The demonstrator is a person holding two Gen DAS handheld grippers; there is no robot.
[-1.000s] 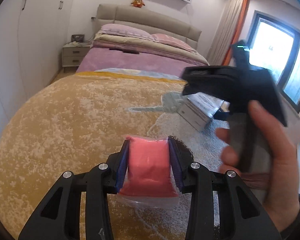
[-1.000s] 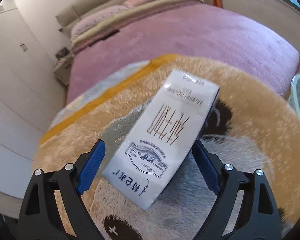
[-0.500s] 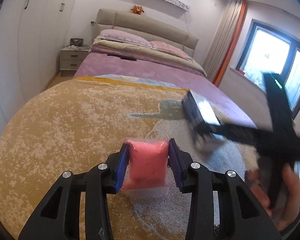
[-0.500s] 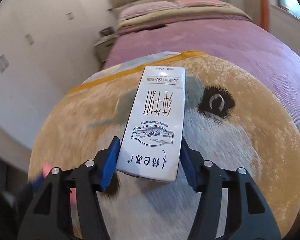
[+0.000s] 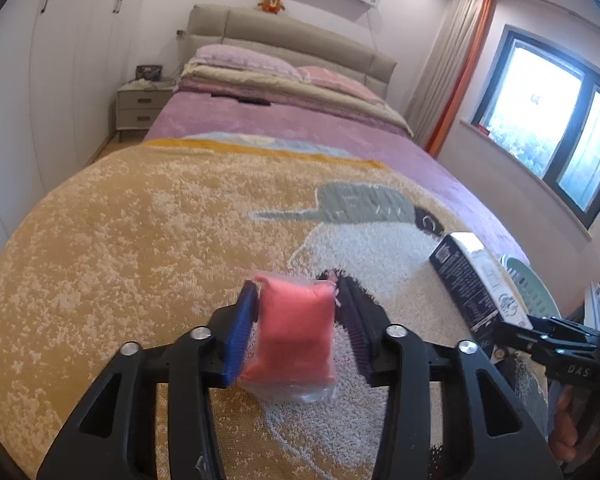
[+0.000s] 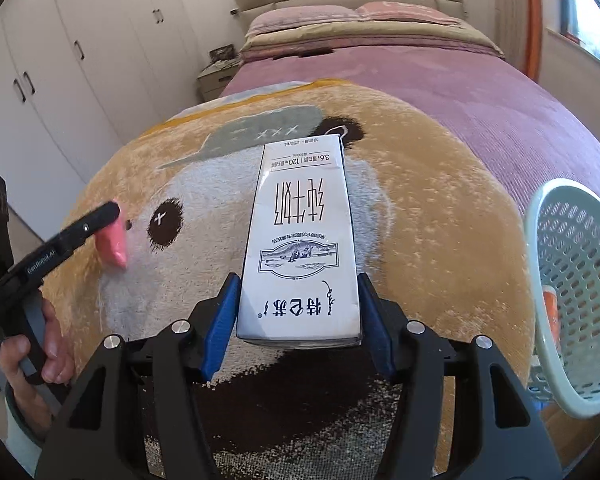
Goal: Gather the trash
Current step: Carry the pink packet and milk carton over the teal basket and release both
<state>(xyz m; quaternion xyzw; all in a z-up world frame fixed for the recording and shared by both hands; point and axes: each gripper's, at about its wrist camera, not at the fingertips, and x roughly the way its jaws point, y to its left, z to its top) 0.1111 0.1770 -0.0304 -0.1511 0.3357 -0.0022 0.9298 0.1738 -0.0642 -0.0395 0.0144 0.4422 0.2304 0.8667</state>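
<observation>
Across the bed's fuzzy blanket (image 5: 140,240), the left tongs (image 5: 296,320) were loosening around a soft, squashy pink packet (image 5: 294,332); the right tongs (image 6: 298,312) clamped a stiff, light milk carton (image 6: 300,240) by its bottom end, basket (image 6: 540,240) just beside them.

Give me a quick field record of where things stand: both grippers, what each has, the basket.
left gripper: jaws opening; pink packet between them, a gap at one pad
right gripper: jaws opening slightly, pads at the sides of the white milk carton
carton position: above the teddy-bear blanket, clear of the basket
basket: pale green, perforated, at the right edge of the right wrist view; something orange inside
setting: bed with purple cover
</observation>
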